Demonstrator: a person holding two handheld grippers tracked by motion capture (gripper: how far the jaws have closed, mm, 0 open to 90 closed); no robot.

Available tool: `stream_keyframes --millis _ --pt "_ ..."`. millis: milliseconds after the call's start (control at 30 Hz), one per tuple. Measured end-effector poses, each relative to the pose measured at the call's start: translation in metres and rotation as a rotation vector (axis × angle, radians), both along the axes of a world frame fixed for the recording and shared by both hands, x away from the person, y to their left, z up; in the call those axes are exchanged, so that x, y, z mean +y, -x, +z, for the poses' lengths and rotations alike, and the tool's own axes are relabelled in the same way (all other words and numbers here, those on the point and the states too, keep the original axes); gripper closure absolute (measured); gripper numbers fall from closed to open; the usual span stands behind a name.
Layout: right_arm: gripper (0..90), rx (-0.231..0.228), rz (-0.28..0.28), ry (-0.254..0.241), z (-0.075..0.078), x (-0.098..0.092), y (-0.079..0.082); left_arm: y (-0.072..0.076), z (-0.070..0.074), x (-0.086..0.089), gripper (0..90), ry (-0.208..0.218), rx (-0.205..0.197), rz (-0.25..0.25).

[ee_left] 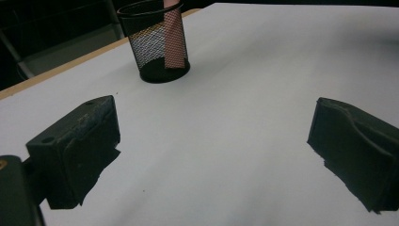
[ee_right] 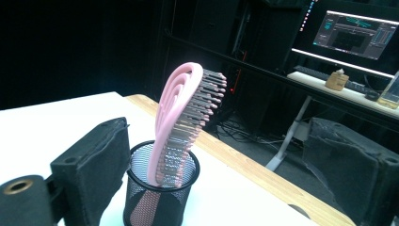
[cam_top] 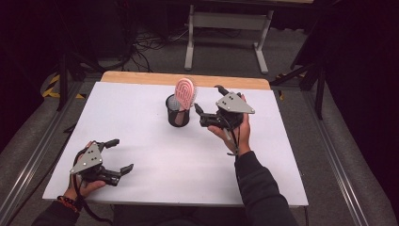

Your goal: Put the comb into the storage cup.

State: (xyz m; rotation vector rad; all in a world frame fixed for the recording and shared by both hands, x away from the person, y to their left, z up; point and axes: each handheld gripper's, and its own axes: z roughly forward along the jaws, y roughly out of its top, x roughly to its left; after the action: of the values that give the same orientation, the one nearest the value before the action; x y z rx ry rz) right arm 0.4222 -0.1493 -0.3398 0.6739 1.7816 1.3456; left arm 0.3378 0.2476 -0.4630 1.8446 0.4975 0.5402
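A pink hairbrush (cam_top: 185, 92) stands handle-down in a black mesh cup (cam_top: 178, 113) near the table's far middle. In the right gripper view the hairbrush (ee_right: 183, 122) leans in the mesh cup (ee_right: 160, 193), bristles facing right. My right gripper (cam_top: 203, 113) is open just right of the cup, with nothing between its jaws (ee_right: 216, 169). At the front left my left gripper (cam_top: 120, 155) is open over the bare table, far from the cup. The left gripper view shows the cup (ee_left: 157, 44) ahead with the pink handle (ee_left: 173, 40) inside, and the left gripper (ee_left: 211, 150) holds nothing.
The white tabletop (cam_top: 141, 141) has a wooden strip (cam_top: 141, 77) along its far edge. Behind the table stand a white desk frame (cam_top: 226, 33) and cables on the floor. A monitor (ee_right: 355, 35) glows at the far right in the right gripper view.
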Motion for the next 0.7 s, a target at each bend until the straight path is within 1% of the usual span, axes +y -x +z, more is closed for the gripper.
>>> stream_keyframes --millis 67,100,333,500,700 --pt "8.9 -0.003 0.003 -0.001 -0.001 -0.001 0.002 0.0 0.0 0.0 3.5 -0.003 0.0 0.0" --pt "8.9 -0.005 0.003 0.002 -0.001 -0.001 0.004 0.0 0.0 0.0 3.5 0.002 0.0 -0.001" --pt "9.1 -0.008 0.0 0.021 -0.003 -0.004 0.009 0.0 0.0 0.0 3.5 -0.002 -0.001 0.0" --pt "9.1 -0.009 0.0 0.023 -0.004 -0.007 0.012 0.0 0.0 0.0 3.5 -0.003 0.001 0.001" --pt "9.0 -0.009 0.001 0.051 -0.005 -0.009 0.016 0.0 -0.001 -0.001 3.5 -0.006 0.003 -0.003"
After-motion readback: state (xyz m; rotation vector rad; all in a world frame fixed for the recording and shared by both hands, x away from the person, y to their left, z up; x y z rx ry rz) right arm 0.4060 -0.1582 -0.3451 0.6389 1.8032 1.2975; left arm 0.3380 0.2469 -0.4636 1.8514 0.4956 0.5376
